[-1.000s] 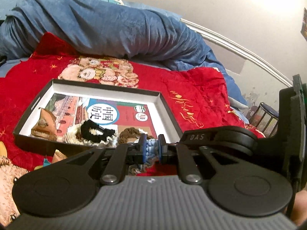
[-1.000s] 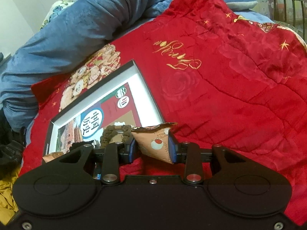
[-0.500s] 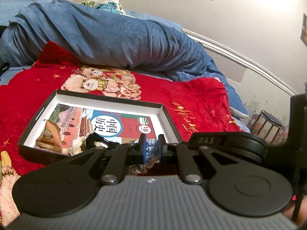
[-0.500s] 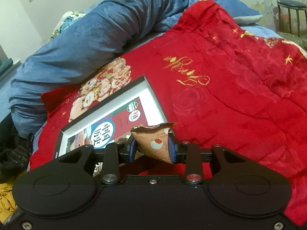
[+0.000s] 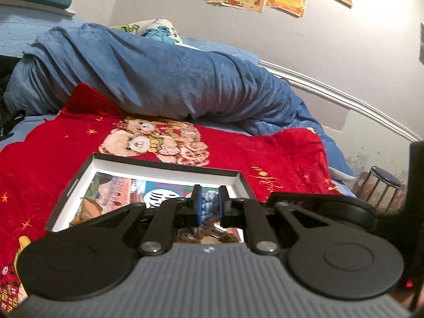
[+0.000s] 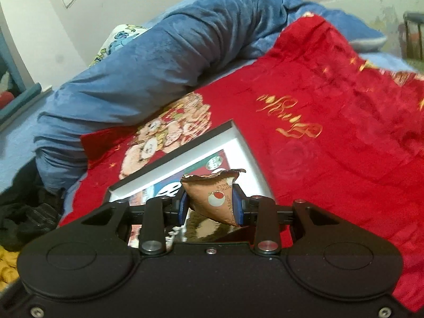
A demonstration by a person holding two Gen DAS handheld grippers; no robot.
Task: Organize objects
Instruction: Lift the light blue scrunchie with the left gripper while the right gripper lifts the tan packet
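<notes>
A shallow black box (image 5: pixel 161 162) with white inner walls and a printed bottom lies on the red blanket (image 5: pixel 53 143). My left gripper (image 5: pixel 209 206) hangs above the box's near right corner, shut on a light blue knitted scrunchie (image 5: pixel 210 202). A brown scrunchie (image 5: pixel 212 235) lies in the box under the fingers, and a tan packet (image 5: pixel 88 206) sits in its left part. In the right wrist view the same box (image 6: pixel 182 145) lies ahead, and my right gripper (image 6: pixel 210 204) is shut on a brown triangular snack packet (image 6: pixel 214 196) held above the box's near end.
A rolled blue duvet (image 5: pixel 159 79) lies along the back of the bed beside a patterned pillow (image 5: pixel 156 29). A stool (image 5: pixel 384 182) stands off the bed at the right. Dark clothes (image 6: pixel 23 217) are heaped at the left edge.
Both grippers have tilted upward, so the box has slid lower in both views and more wall shows. The left gripper has risen a little. Both grips are unchanged.
</notes>
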